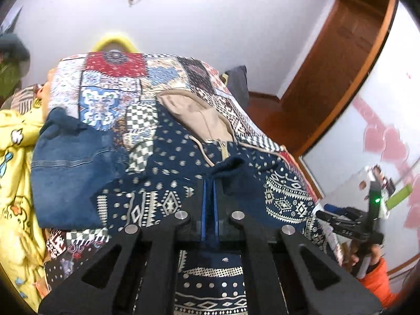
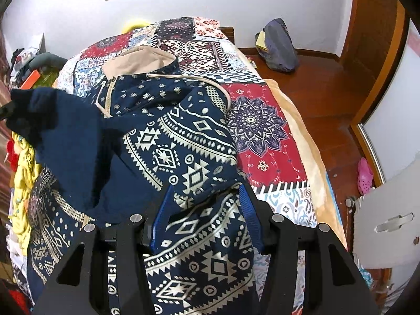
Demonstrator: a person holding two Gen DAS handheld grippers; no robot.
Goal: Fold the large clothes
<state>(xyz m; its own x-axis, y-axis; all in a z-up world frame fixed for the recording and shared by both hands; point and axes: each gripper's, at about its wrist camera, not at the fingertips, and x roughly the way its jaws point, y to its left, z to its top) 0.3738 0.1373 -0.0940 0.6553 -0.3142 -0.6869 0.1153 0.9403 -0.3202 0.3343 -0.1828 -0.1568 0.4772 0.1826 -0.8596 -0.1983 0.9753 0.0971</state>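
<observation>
A navy hoodie (image 1: pixel 168 157) with a cream geometric print and a beige-lined hood (image 1: pixel 189 113) lies spread on a patchwork bedspread (image 1: pixel 110 78). My left gripper (image 1: pixel 210 181) is shut on the hoodie's plain navy sleeve cuff (image 1: pixel 231 166). In the right wrist view that sleeve (image 2: pixel 65 136) hangs lifted off the bed at the left. The hoodie (image 2: pixel 183 152) fills the middle of that view. My right gripper (image 2: pixel 204 191) is open low over the hoodie's body, with a fold of printed cloth between its blue pads (image 2: pixel 162 215).
Folded blue jeans (image 1: pixel 71 165) lie left of the hoodie, and yellow printed cloth (image 1: pixel 15 183) lies beyond them. Right of the bed on the wooden floor are a dark bag (image 2: pixel 278 44), a pink shoe (image 2: pixel 365 176) and a white plastic seat (image 2: pixel 388 223).
</observation>
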